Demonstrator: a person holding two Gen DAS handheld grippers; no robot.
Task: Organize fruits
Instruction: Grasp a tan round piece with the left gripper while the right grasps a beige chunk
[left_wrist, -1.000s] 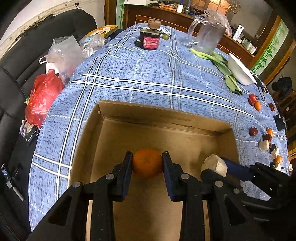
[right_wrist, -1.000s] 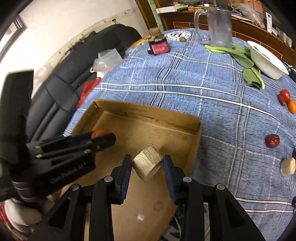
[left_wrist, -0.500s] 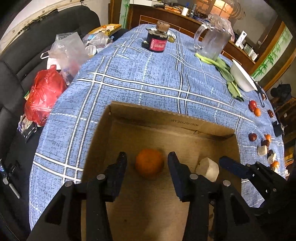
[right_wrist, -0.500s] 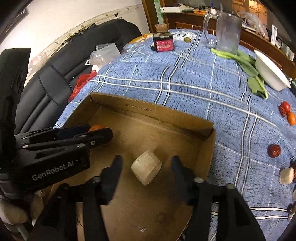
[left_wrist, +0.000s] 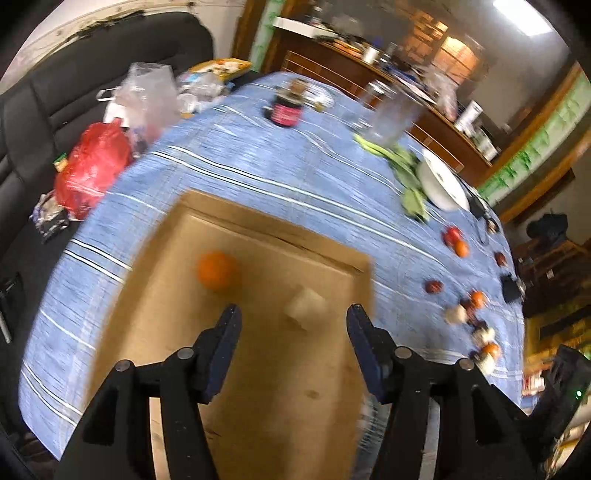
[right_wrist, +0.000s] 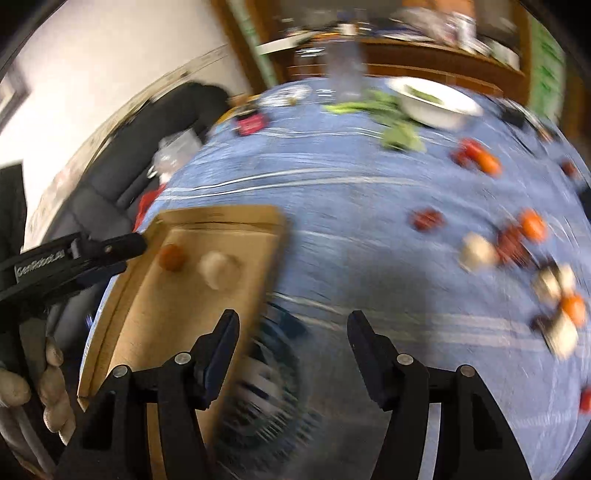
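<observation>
Worktop (left_wrist: 295, 173) under a blue plaid cloth, carrying a shallow cardboard box (left_wrist: 177, 332) at its near edge. Inside the box, an orange fruit (left_wrist: 218, 269) lies toward the far wall, a pale chunk (left_wrist: 304, 306) just beside it. Loose small fruits (right_wrist: 517, 240) are scattered near the worktop's right edge. Left hand-held gripper (left_wrist: 291, 332): jaws spread, empty, above the box. Right hand-held gripper (right_wrist: 291, 336): jaws spread, empty, above the cloth beside the box.

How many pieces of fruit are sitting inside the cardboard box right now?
2. An orange fruit lies toward the box's far left, and a pale chunk lies to its right, nearer the right wall. Both are apart; the near end is hidden behind the gripper fingers.
</observation>
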